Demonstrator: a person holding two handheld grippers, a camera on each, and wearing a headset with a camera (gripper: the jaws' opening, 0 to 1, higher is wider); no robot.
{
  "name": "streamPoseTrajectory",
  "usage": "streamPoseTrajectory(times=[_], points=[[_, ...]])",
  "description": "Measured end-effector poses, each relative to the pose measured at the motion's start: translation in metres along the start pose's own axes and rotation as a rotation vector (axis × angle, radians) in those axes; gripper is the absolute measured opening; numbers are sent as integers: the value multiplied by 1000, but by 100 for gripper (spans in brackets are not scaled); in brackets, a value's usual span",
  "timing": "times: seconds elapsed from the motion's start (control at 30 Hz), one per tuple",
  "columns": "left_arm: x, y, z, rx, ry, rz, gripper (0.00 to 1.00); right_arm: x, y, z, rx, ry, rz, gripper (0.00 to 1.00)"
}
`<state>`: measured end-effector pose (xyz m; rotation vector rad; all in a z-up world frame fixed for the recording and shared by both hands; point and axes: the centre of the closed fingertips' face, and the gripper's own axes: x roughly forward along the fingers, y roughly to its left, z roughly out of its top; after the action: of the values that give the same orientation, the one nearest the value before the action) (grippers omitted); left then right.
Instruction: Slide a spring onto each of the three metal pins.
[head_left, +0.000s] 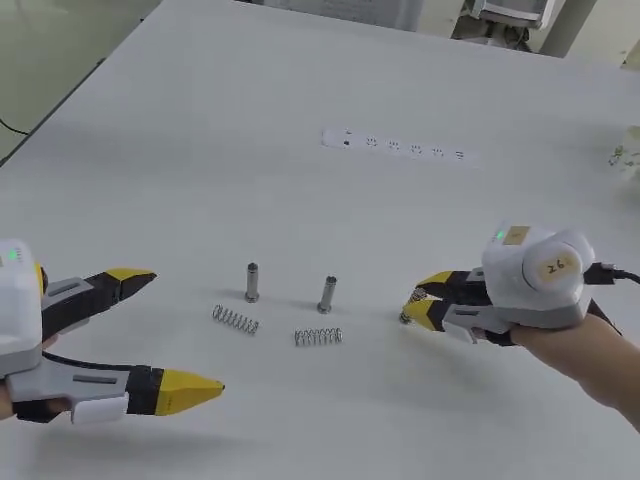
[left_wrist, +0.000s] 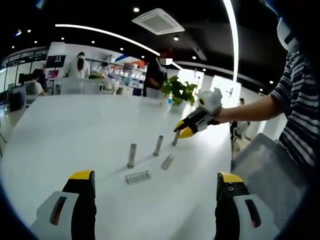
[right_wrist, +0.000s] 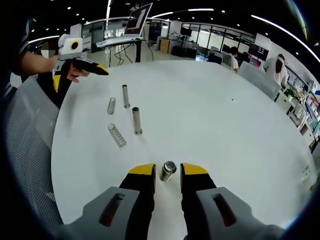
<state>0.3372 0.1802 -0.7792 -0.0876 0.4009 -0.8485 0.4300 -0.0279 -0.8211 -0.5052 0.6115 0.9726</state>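
Left hand-held gripper (head_left: 188, 328), white office table (head_left: 300, 80)

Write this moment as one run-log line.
left gripper: open | right gripper: jaws flank third pin, grip unclear | two pins bare | two springs on table

- Two pins (head_left: 252, 282) (head_left: 327, 294) stand upright mid-table, with an open lane between them.
- Two springs (head_left: 235, 319) (head_left: 318, 337) lie flat just in front, cluttering my near approach.
- On the right, a third pin (right_wrist: 169, 171) sits between my right gripper's (head_left: 412, 305) jaws; I can't tell if they grip it.
- Bare table (head_left: 200, 150) runs from the pins back to the power strip (head_left: 395, 146).
- My left gripper (head_left: 188, 328) is spread wide, with bare surface between it and the springs.
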Motion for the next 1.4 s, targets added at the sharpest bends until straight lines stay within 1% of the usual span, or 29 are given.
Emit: streamPoseTrajectory(times=[0.1,0.17,0.27,0.57,0.77,0.97,1.23,1.27,1.3,1.33,1.37,1.4], points=[[0,0,0,1,1,0,98,-1,-1,-2,10,3,-7,19],[0,0,1,1,-1,1,98,-3,-3,-4,34,7,-13,20],[-1,0,1,0,-3,2,98,-5,-4,-7,50,3,-17,21],[-1,1,2,3,-1,2,98,-13,-5,-20,88,12,-19,21],[0,2,3,3,0,2,98,-18,-5,-32,112,26,-22,21],[1,2,4,6,1,0,98,-21,5,-38,102,42,-4,19],[0,0,3,5,5,-3,98,-23,19,-33,73,41,32,19],[0,0,3,5,5,-2,98,-23,23,-32,52,47,52,19],[0,0,3,4,4,-3,98,-23,25,-31,44,49,59,19],[0,0,3,4,4,-3,98,-23,33,-29,17,51,89,19],[0,0,3,4,5,-3,98,-22,37,-27,3,52,102,20],[0,0,2,5,7,-4,98,-22,41,-24,-28,54,116,20]])
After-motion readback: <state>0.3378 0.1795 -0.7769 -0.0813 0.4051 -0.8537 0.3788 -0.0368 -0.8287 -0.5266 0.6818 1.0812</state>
